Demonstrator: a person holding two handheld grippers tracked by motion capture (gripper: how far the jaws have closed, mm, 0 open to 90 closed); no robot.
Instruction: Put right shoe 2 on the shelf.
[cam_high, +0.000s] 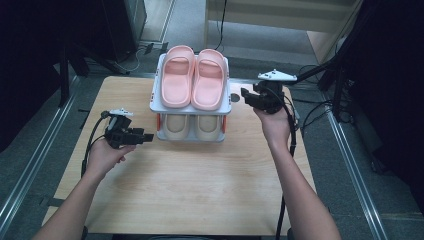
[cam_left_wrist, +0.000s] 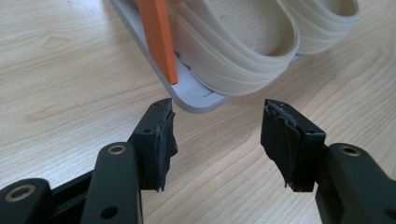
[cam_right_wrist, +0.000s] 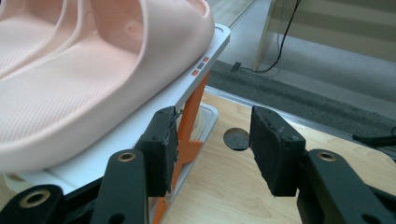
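A two-tier shoe rack (cam_high: 190, 110) with white shelves and orange posts stands at the table's far middle. A pair of pink slippers (cam_high: 193, 79) lies on its top shelf and a pair of beige slippers (cam_high: 191, 127) on the lower one. My left gripper (cam_high: 147, 136) hovers open just left of the rack's front-left corner. In the left gripper view its jaws (cam_left_wrist: 217, 121) point at the lower shelf's corner (cam_left_wrist: 196, 100) and a beige slipper (cam_left_wrist: 233, 42). My right gripper (cam_high: 245, 95) is open at the rack's right side. Its jaws (cam_right_wrist: 215, 135) stand beside the top shelf's edge (cam_right_wrist: 205, 60), with nothing between them.
The wooden table (cam_high: 190, 190) has bare room in front of the rack. A round hole (cam_high: 234, 98) in the tabletop lies right of the rack. Metal rails run along both table sides, and cables and dark stands sit on the floor beyond.
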